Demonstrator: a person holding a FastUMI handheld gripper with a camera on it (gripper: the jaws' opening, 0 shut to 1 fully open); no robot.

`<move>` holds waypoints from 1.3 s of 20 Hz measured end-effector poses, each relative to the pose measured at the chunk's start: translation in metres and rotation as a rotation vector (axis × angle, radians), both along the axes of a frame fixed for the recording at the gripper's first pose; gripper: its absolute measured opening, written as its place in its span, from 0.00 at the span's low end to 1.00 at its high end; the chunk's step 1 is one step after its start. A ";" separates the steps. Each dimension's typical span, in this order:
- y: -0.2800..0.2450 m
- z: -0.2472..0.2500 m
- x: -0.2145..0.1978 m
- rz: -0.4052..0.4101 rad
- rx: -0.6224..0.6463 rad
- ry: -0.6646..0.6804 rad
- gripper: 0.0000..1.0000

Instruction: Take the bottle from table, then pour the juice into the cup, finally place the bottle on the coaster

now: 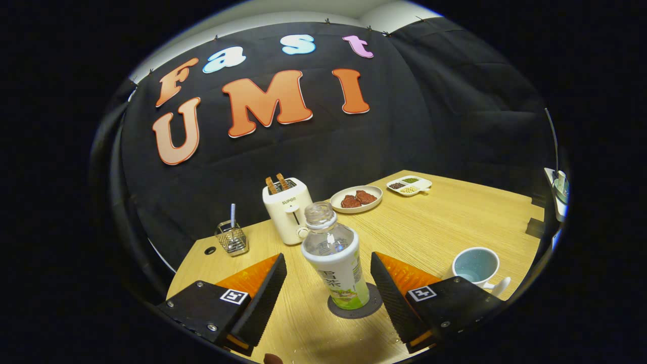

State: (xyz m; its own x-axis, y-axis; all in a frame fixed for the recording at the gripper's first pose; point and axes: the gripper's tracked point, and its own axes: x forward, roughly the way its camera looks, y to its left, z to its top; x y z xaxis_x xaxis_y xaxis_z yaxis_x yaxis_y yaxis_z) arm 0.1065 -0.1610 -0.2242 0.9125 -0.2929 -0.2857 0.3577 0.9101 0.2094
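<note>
Fingers (328,283) gaping wide, gripping nothing | bottle (335,263) standing upright on coaster (375,302), between the fingers, touching neither | cup (475,267) sitting right of it on counter (429,227) | toaster (287,208) waiting beyond

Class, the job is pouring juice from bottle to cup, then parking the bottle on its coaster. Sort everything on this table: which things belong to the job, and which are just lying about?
Belongs to the job:
bottle, uncapped, standing on the coaster, between the open gripper fingers
cup

Just lying about:
toaster
plate of food
divided dish
wire holder
</note>
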 end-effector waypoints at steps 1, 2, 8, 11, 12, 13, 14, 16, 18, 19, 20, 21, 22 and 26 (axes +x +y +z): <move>0.007 0.011 -0.006 0.012 -0.012 -0.016 0.99; 0.016 0.022 -0.013 0.026 -0.023 -0.029 0.99; 0.099 0.095 -0.052 0.174 -0.106 -0.107 0.99; 0.140 0.124 -0.063 0.251 -0.122 -0.142 0.99; 0.153 0.132 -0.067 0.277 -0.119 -0.156 0.99; 0.164 0.140 -0.070 0.298 -0.112 -0.174 0.98; 0.173 0.147 -0.074 0.315 -0.101 -0.191 0.98; 0.181 0.154 -0.082 0.330 -0.094 -0.207 0.99; 0.182 0.155 -0.090 0.329 -0.094 -0.207 0.98; 0.182 0.155 -0.092 0.327 -0.091 -0.208 0.98; 0.181 0.156 -0.096 0.326 -0.090 -0.209 0.98; 0.180 0.156 -0.099 0.325 -0.093 -0.211 0.98; 0.179 0.157 -0.100 0.324 -0.096 -0.213 0.98; 0.182 0.161 -0.103 0.336 -0.102 -0.228 0.98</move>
